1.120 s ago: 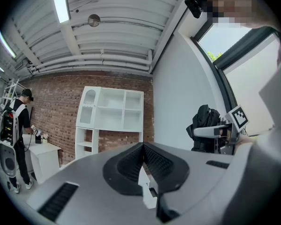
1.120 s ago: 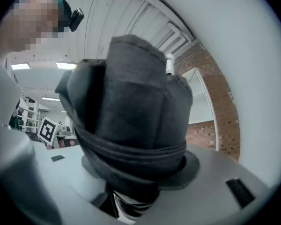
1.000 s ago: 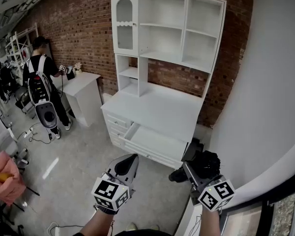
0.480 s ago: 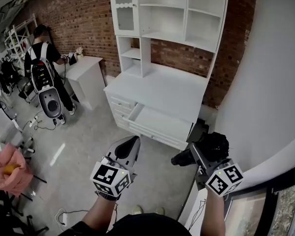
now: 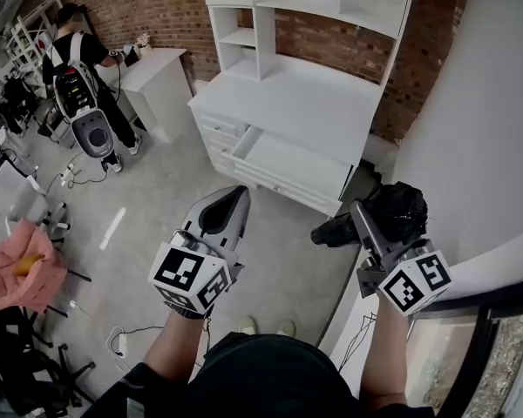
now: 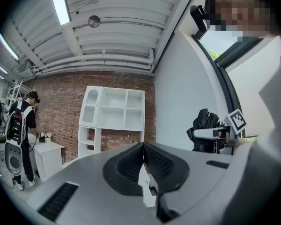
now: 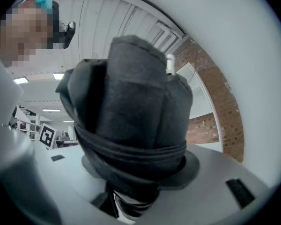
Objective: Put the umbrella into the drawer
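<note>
My right gripper [image 5: 359, 220] is shut on a folded black umbrella [image 5: 392, 214], which fills the right gripper view [image 7: 131, 125] and lies crosswise between the jaws with its handle end [image 5: 331, 232] pointing left. My left gripper [image 5: 228, 209] is shut with nothing in it; its jaws meet in the left gripper view [image 6: 143, 153]. Both hang above the floor, short of the white cabinet [image 5: 305, 103]. Its top drawer [image 5: 292, 165] stands pulled out and looks empty.
The cabinet's upper shelves [image 5: 244, 33] stand against a brick wall. A white wall [image 5: 479, 146] runs along the right. A small white table [image 5: 152, 85] and a person with a backpack [image 5: 83, 68] are at the far left. Pink cloth [image 5: 22, 273] lies left.
The cabinet and its open drawer have slid up in the head view and look nearer. Both grippers keep their places ahead of me, and the umbrella stays gripped.
</note>
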`<state>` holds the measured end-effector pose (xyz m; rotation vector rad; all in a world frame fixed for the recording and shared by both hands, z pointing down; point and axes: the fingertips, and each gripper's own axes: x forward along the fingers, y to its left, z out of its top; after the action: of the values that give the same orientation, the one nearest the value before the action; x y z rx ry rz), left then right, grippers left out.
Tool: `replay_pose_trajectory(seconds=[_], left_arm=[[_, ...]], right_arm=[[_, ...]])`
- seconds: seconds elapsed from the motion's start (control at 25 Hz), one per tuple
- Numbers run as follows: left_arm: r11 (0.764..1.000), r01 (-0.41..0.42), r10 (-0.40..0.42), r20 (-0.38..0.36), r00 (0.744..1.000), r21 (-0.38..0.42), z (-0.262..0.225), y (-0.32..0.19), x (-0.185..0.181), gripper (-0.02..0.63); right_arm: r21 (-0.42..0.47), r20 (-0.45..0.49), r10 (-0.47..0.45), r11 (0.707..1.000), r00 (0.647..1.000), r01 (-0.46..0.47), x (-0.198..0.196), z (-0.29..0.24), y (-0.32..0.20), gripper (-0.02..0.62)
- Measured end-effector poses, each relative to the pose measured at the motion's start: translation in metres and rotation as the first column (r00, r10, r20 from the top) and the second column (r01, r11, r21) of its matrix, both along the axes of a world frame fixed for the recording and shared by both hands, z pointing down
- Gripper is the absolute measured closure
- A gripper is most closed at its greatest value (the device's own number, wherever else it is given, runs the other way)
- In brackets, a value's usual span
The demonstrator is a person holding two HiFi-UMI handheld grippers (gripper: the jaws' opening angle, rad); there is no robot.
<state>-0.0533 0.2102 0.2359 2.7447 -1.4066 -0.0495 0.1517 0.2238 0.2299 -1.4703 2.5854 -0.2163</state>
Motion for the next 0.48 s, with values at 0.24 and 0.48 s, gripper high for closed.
replay_pose_trajectory(seconds=[0.24,0.48], left_arm=[[1.0,0.022,-0.022,0.006,1.0,-0.001,0.002,0.005,0.017,0.6],[1.0,0.028,-0.028,0.007,1.0,-0.001,0.004,0.004,0.031,0.6]], right_arm=[[0.009,-0.024,-0.023,1.0,0.999,0.023,0.015,0.001,0.001,0.367],[0.01,-0.017,-0.032,0.999,0.999,0.032,0.03,0.005,0.0,0.367]])
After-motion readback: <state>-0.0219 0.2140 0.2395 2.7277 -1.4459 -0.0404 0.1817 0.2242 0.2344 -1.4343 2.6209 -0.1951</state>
